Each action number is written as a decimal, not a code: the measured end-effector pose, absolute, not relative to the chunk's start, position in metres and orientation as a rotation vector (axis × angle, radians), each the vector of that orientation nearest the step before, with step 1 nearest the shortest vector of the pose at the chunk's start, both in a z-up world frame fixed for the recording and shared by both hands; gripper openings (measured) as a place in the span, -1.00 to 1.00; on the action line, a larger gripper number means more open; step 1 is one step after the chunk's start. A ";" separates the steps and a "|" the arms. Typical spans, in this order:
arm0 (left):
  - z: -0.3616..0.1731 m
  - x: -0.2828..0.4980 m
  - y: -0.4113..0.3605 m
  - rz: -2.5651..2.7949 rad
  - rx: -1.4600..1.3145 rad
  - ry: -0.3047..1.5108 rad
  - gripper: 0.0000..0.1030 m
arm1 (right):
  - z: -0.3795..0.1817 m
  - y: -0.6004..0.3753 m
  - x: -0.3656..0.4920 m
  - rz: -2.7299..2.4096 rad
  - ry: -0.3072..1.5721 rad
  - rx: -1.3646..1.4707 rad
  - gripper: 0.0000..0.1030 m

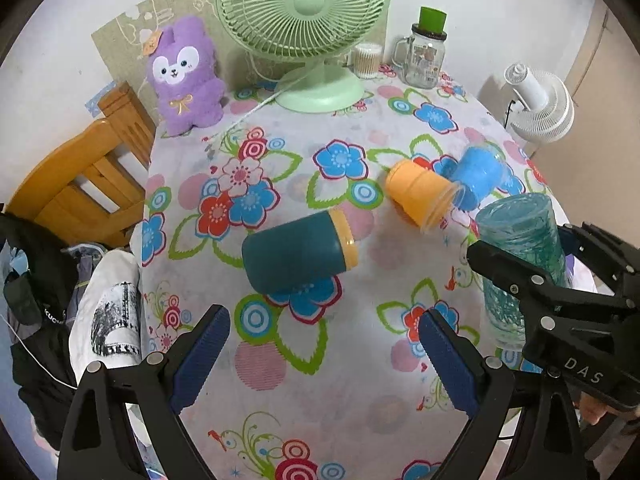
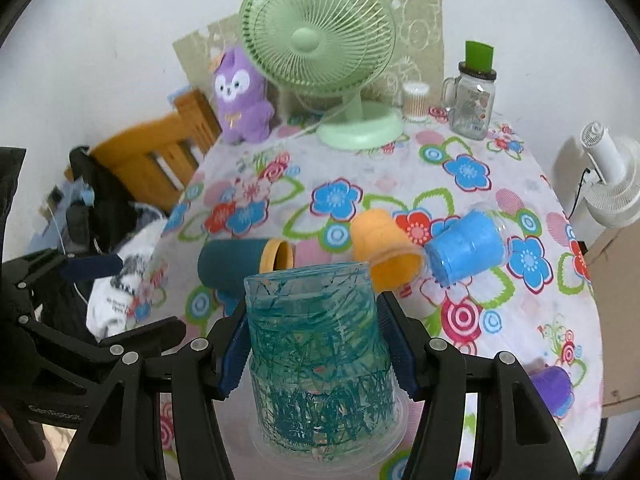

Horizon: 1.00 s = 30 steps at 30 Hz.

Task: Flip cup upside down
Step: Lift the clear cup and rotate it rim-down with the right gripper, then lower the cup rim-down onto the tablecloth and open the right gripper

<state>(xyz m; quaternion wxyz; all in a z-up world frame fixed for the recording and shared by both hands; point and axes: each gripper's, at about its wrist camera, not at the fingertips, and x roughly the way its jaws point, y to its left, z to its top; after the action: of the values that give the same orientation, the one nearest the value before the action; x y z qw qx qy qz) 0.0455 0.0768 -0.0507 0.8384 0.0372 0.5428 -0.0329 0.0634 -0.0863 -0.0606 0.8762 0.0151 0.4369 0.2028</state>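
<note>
A clear plastic cup with teal scribbles (image 2: 320, 352) stands upside down, rim on the floral tablecloth. My right gripper (image 2: 316, 336) is closed around its sides; it also shows in the left wrist view (image 1: 520, 264). My left gripper (image 1: 324, 360) is open and empty above the cloth. A dark teal cup with an orange rim (image 1: 298, 254) lies on its side ahead of it. An orange cup (image 1: 420, 194) and a blue cup (image 1: 478, 178) lie on their sides further right.
A green desk fan (image 1: 308, 28), a purple plush toy (image 1: 184, 76), a glass mug with a green lid (image 1: 426, 56) and a cotton swab jar (image 1: 366, 60) stand at the back. A wooden chair (image 1: 80, 176) is left; a white fan (image 1: 540, 104) right.
</note>
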 end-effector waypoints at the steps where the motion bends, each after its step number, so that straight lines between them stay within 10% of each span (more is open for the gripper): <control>1: -0.051 0.046 0.076 -0.064 0.073 1.137 0.87 | -0.063 -0.086 0.064 0.425 0.885 0.034 0.22; 30: -0.135 0.038 0.110 0.132 -0.070 1.115 0.87 | -0.142 -0.062 0.066 0.406 0.705 0.030 0.22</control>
<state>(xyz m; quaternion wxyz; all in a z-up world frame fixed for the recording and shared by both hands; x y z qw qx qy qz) 0.0383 0.1096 -0.1349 0.8459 -0.0330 0.5287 0.0623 0.0663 -0.0625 -0.1418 0.9183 0.0144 0.3426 0.1976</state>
